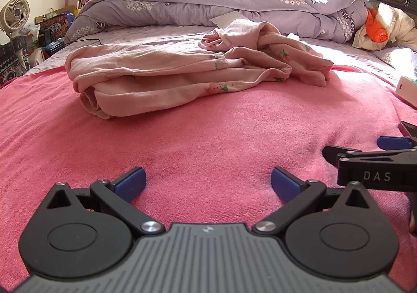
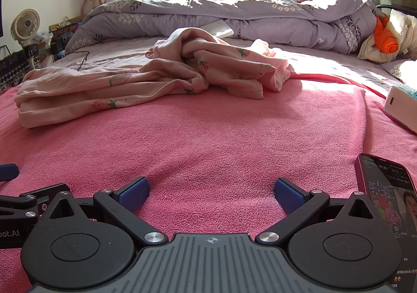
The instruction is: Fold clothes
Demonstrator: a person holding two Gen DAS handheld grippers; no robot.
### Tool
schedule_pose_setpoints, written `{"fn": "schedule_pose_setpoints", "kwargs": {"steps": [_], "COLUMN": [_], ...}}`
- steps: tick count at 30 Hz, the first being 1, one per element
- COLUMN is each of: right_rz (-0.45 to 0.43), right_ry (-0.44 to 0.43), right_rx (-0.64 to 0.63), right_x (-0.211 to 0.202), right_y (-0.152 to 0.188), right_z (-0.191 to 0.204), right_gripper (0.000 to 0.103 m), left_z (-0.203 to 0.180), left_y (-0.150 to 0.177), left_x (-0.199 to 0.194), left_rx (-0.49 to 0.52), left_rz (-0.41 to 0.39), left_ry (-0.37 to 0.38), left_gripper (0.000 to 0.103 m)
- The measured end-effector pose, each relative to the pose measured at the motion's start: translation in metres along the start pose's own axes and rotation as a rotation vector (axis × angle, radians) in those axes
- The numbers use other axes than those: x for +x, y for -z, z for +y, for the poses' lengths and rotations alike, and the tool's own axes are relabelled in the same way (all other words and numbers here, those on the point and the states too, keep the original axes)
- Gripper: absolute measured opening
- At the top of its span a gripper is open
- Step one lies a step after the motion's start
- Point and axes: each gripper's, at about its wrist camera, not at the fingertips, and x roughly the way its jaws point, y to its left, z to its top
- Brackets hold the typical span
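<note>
Both the left gripper (image 1: 208,178) and right gripper (image 2: 211,190) hover spread wide, empty, above open pink terry blanket (image 1: 208,136). The rumpled pale-pink strawberry-print garment (image 1: 166,76) lies ahead (partly folded at left). A lit smartphone (image 2: 385,196) lies just beside the right gripper.

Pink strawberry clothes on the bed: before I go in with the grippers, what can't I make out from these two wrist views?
- Pink strawberry clothes: how many pieces; folds overlap in both views.
- Far side of the heap: hidden by its own bunched top.
- Phone: cut off by the right wrist view's edge.
- White box: cut off at the right edge.
- Right gripper: cropped in the left wrist view.
</note>
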Motion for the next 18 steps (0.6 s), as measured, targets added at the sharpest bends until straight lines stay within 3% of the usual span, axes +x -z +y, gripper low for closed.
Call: {"fn": "schedule_pose_setpoints", "kwargs": {"steps": [12, 18], "right_rz": [0.013, 0.023], "right_ry": [0.008, 0.011], "right_rx": [0.001, 0.006], "right_x": [0.0, 0.0], "right_y": [-0.002, -0.003], "right_z": [0.0, 0.001], "right_gripper": [0.103, 0.103], "left_z": [-0.007, 0.003], "left_y": [0.007, 0.023], "left_x": [-0.006, -0.05], "left_rx": [-0.007, 0.046], "left_rz": [-0.016, -0.218], "left_ry": [-0.029, -0.06], "left_gripper": [0.103, 0.103]}}
